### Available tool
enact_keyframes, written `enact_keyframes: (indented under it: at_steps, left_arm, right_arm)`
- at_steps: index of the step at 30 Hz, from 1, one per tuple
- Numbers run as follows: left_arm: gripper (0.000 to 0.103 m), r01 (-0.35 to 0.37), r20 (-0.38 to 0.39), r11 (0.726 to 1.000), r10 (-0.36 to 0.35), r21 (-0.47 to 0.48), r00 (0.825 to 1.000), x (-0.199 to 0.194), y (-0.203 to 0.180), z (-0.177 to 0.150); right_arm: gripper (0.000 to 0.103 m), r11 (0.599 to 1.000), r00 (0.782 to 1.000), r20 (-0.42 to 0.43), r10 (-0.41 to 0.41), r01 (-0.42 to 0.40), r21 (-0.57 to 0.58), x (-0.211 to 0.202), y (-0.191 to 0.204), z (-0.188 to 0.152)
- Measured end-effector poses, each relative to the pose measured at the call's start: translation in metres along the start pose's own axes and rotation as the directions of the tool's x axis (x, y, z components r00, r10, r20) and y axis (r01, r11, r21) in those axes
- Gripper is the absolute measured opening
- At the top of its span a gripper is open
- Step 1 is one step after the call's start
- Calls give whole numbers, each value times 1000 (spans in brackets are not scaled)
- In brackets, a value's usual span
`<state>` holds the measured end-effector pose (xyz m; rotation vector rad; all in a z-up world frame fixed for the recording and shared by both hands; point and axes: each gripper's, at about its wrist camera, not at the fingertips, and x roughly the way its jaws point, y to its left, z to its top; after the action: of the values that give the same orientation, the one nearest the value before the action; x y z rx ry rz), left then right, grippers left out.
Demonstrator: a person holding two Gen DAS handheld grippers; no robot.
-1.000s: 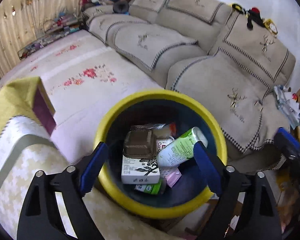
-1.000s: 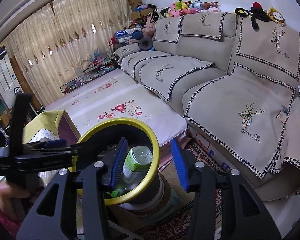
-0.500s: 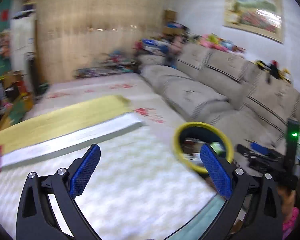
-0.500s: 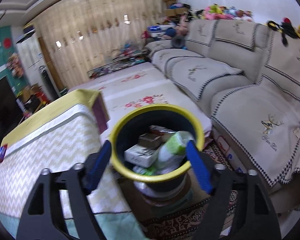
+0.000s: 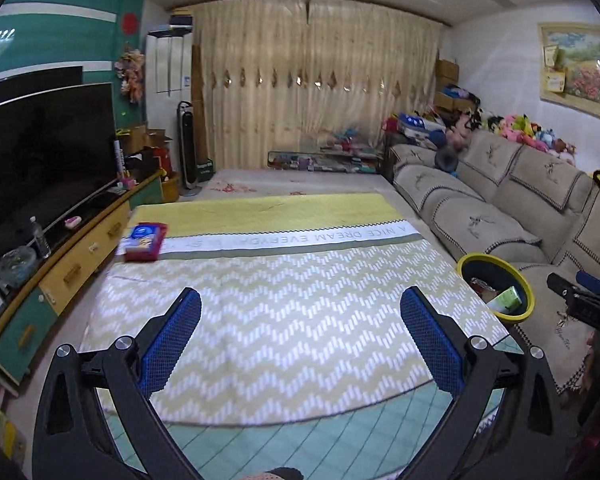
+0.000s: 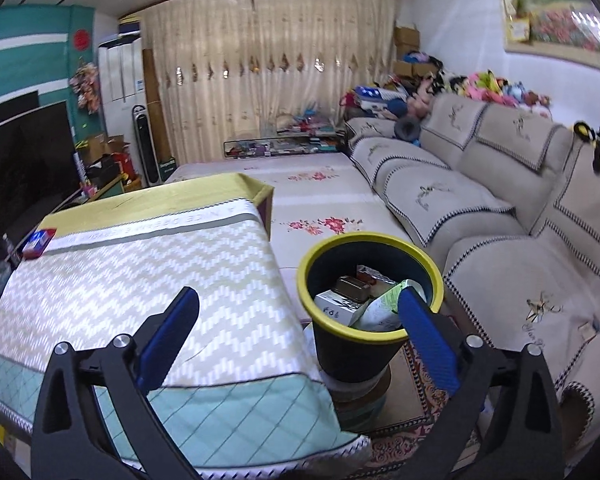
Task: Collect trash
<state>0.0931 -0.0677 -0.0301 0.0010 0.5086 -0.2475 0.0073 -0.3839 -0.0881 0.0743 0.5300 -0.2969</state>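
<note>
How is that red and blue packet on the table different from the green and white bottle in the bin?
The red and blue packet lies flat on the table's cloth, out in the open near its far left corner; the green and white bottle leans tilted inside the yellow-rimmed bin, among other boxes. The packet looks flat and rectangular; the bottle is rounded and taller. The packet is not yet binned; the bottle is. Neither is held by a gripper.

The white band (image 5: 292,240) across my table cloth (image 5: 284,320) reads, upside down to me, "A NICE DREAM EVERYDAY".
</note>
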Motion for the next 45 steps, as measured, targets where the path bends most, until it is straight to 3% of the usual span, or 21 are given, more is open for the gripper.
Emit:
enact_keyframes:
  at_steps: [7, 17, 45]
  left_arm:
    - [98, -12, 42, 999, 14, -45, 999, -53, 8, -16]
    - [98, -47, 54, 998, 50, -53, 997, -85, 1, -23]
    - [98, -56, 28, 996, 58, -62, 998, -74, 5, -26]
  right_arm:
    - [96, 999, 999, 14, 29, -29, -16, -29, 12, -9]
    - [96, 997, 997, 25, 79, -79, 6, -49, 13, -16]
    - [96, 994, 994, 17, 105, -105, 3, -43, 22, -19]
